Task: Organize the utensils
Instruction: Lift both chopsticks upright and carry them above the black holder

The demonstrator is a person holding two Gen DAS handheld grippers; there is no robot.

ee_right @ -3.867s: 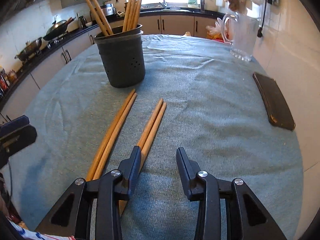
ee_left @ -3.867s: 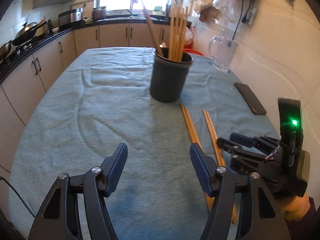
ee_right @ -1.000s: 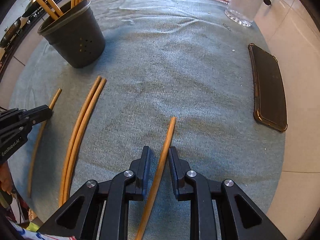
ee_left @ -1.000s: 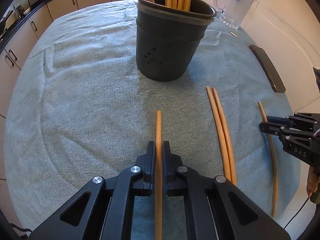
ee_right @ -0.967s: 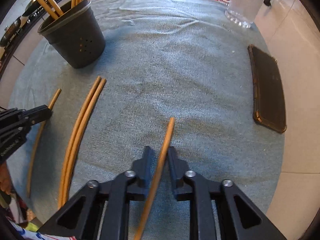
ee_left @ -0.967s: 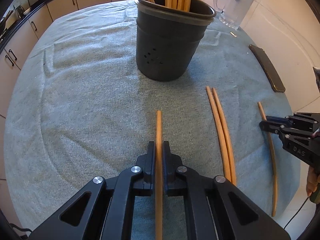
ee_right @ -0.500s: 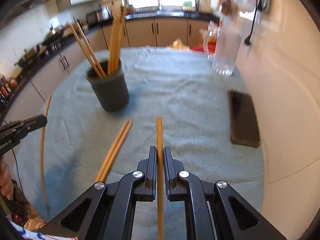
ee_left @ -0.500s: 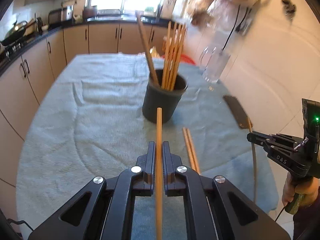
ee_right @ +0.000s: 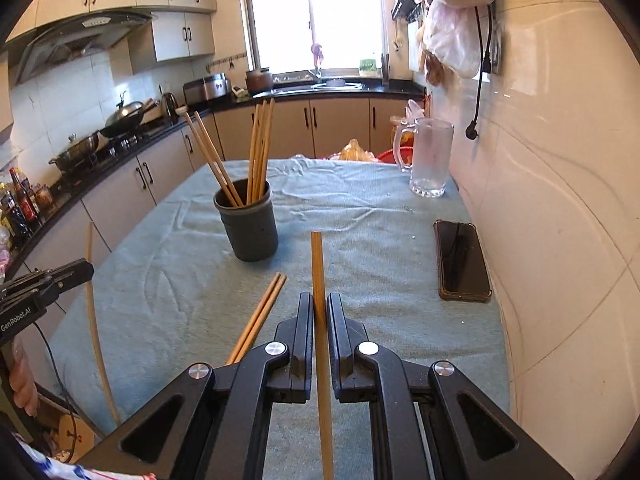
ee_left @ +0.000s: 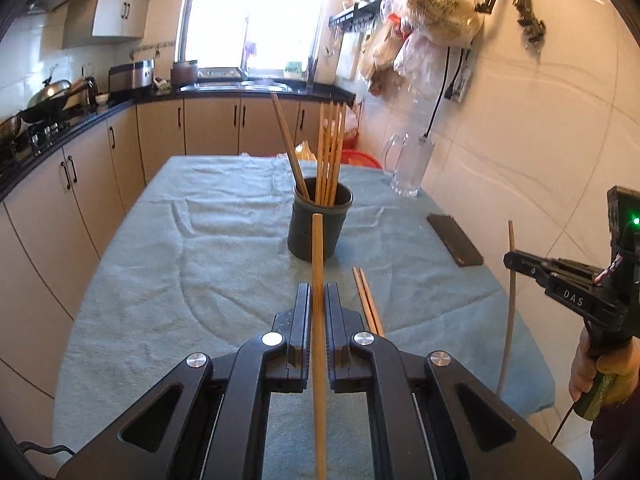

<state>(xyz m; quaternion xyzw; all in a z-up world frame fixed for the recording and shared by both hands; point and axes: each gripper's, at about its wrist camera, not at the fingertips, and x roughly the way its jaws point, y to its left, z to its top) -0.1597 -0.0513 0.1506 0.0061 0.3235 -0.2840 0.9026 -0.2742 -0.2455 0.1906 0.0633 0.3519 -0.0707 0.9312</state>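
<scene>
Left gripper: black jaws clamped on one long wooden chopstick, now lifted clear of the teal towel-covered table; a second ago it was pinched at cloth level. Right gripper: likewise pinching a second wooden chopstick, raised. Judgement: both pickups done, insertion next. One loose chopstick pair is left on the cloth. Beyond it, the dark grey plastic utensil cup holds upright chopsticks. Right view alone shows the black phone face clearly; left view shows the right gripper's green indicator light. Farthest: clear glass mug.
</scene>
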